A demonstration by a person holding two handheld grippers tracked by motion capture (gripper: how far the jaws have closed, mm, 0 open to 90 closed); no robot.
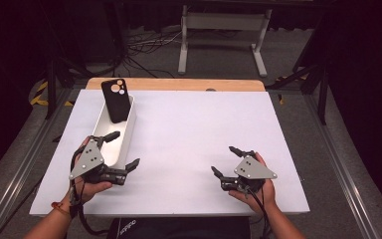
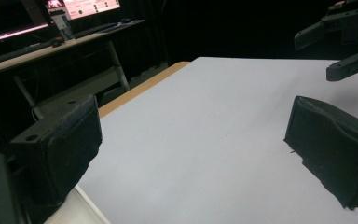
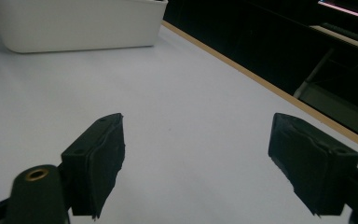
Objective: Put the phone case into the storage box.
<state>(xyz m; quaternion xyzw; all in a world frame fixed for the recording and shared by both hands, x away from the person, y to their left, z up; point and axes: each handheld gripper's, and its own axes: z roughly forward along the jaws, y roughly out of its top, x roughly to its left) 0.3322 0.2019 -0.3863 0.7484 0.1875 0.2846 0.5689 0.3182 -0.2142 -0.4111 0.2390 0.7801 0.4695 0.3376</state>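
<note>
White table cover (image 1: pixel 189 144); wooden edge (image 1: pixel 179 83) at far side; cables (image 1: pixel 144 47) on floor; lit monitor (image 2: pixel 91 7).

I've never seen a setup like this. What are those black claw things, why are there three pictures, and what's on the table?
There is no robot here: a person holds a hand tool with two black jaws in each hand. The left gripper and the right gripper both stand open and hold nothing.

The high view comes from a camera above the person, looking down on the white table. The other two pictures come from small cameras riding on the tools, each looking out between its own jaws. The left gripper view looks across the table toward the other tool; the right gripper view looks toward the white bin.

On the table stands that long white bin, with a black phone leaning upright at its far end, camera lenses on top. The left gripper is at the bin's near end.
</note>
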